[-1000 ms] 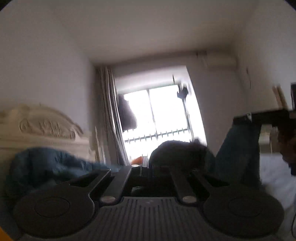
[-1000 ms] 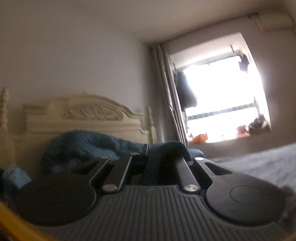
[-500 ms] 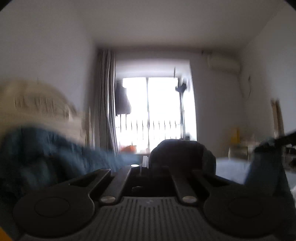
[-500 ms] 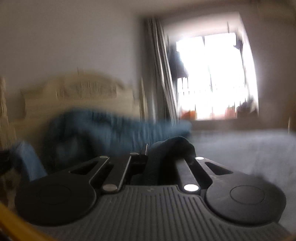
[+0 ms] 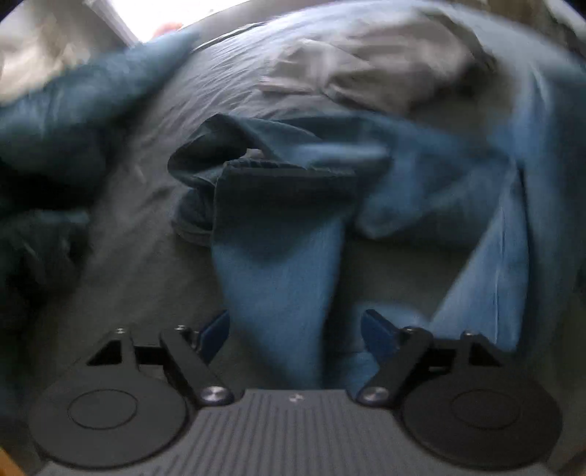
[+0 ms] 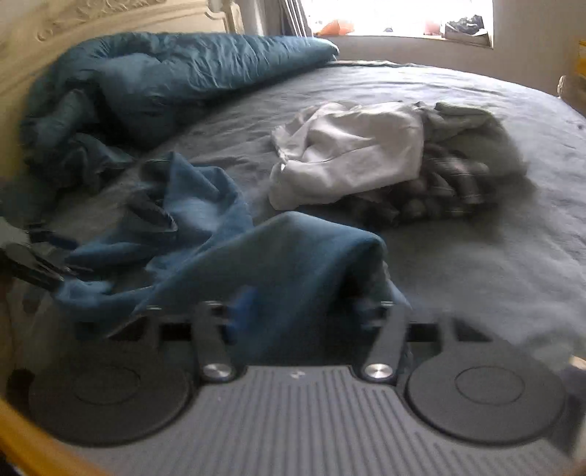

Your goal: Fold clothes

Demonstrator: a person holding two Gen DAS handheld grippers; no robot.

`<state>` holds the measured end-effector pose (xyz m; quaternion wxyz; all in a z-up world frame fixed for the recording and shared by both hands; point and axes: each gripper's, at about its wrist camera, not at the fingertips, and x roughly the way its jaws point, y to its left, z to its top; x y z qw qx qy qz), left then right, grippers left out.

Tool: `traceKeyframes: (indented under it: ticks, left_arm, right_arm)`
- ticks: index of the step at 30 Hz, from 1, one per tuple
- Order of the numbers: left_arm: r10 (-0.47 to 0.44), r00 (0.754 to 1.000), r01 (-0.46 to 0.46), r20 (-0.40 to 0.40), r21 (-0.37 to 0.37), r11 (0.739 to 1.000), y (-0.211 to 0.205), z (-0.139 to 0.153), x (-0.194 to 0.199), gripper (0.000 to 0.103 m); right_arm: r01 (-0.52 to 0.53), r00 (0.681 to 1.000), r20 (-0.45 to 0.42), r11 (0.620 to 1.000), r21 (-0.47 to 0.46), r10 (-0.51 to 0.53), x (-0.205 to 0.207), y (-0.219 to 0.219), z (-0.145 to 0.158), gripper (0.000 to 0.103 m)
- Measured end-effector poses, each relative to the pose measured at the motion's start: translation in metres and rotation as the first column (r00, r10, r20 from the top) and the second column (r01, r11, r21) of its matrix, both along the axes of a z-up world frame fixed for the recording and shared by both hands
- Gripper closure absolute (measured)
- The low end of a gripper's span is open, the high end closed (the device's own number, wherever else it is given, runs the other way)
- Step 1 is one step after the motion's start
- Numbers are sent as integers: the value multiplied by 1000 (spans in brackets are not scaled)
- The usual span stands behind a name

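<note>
A pair of blue jeans lies crumpled on the grey bed sheet. In the left wrist view my left gripper is open, its blue pads spread on either side of one jeans leg that runs between them. In the right wrist view the jeans drape over my right gripper, which is open, with its fingertips partly hidden under the cloth. The left gripper shows at the far left edge, at the jeans' other end.
A pile of white and grey clothes lies on the bed beyond the jeans. A dark blue duvet is bunched along the cream headboard. A bright window is at the far side.
Both grippers were shut on the jeans and held high, facing the window. Now both have swung down to the bed and opened, and the jeans lie on the sheet.
</note>
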<state>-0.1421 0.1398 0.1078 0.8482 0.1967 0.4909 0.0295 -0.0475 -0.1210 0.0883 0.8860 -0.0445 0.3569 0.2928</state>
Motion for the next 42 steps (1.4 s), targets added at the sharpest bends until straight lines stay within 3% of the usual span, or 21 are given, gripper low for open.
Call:
traceKeyframes:
  ticks: [1, 2, 5, 8, 10, 12, 13, 16, 19, 21, 24, 26, 27, 28, 29, 30, 32, 35, 38, 40, 42]
  left_arm:
    - [-26, 1000, 26, 4, 33, 999, -5, 3, -9, 13]
    - [-49, 999, 48, 11, 52, 997, -12, 8, -17, 10]
    - [-118, 992, 115, 40, 71, 991, -27, 32, -39, 9]
    - [-191, 976, 181, 108, 99, 979, -50, 62, -56, 9]
    - [-246, 953, 236, 178, 78, 969, -72, 82, -67, 9]
    - [-301, 928, 319, 221, -45, 947, -90, 93, -71, 6]
    - [-316, 921, 353, 227, -144, 925, -99, 95, -71, 6]
    - [-324, 921, 389, 218, -439, 810, -121, 83, -55, 6]
    - [-271, 948, 313, 164, -625, 715, -136, 41, -18, 6]
    - [-178, 978, 206, 112, -686, 698, -139, 8, 9, 12]
    - [-15, 997, 68, 80, -721, 689, -130, -24, 40, 24]
    - [43, 993, 61, 111, -780, 622, -121, -30, 50, 28]
    - [65, 991, 59, 119, -812, 581, -116, -31, 56, 48]
    - [75, 991, 52, 113, -827, 561, -114, -30, 61, 58]
    - [61, 992, 54, 108, -821, 568, -116, -28, 67, 76]
    - [33, 994, 66, 105, -809, 585, -120, -24, 71, 82]
    - [10, 994, 87, 113, -813, 576, -125, -24, 74, 88]
    - [-18, 978, 185, 206, -836, 517, -127, -6, 65, 91]
    - [-36, 950, 290, 309, -839, 461, -133, 23, 53, 92]
    - [-58, 933, 342, 356, -821, 456, -145, 46, 47, 92]
    - [-84, 914, 389, 396, -800, 458, -159, 68, 40, 92]
  right_arm:
    - [15, 999, 30, 1000, -18, -14, -11, -11, 6, 4]
    - [19, 998, 59, 999, -40, -17, -22, -21, 10, 1]
    - [4, 994, 106, 996, -94, 6, -50, -50, 14, 1]
    - [10, 992, 129, 990, -143, 9, -71, -58, -4, 1]
    - [34, 978, 208, 979, -203, 9, -94, -51, -23, 1]
    - [86, 944, 329, 953, -292, 16, -118, -37, -46, 1]
    - [100, 932, 360, 938, -333, 29, -127, -30, -59, 1]
    - [83, 917, 388, 909, -407, 90, -147, -11, -93, 1]
    - [81, 919, 387, 929, -361, 71, -150, -4, -114, 3]
    - [133, 928, 372, 955, -265, -25, -141, -9, -118, 4]
    - [240, 937, 285, 965, -102, -203, -123, -24, -123, 22]
    - [259, 952, 162, 966, 19, -259, -112, -39, -129, 35]
    - [262, 954, 135, 964, 53, -267, -109, -43, -130, 36]
    - [264, 954, 126, 962, 72, -271, -109, -46, -132, 38]
    - [256, 955, 136, 964, 75, -265, -109, -46, -132, 43]
    - [249, 955, 147, 966, 70, -257, -110, -44, -132, 45]
    - [239, 956, 160, 969, 65, -247, -110, -42, -131, 51]
    - [229, 955, 176, 970, 86, -241, -108, -43, -129, 58]
    - [221, 954, 182, 969, 107, -238, -109, -45, -126, 58]
    - [202, 950, 209, 968, 149, -231, -117, -49, -119, 56]
    - [182, 945, 237, 965, 188, -225, -125, -53, -110, 47]
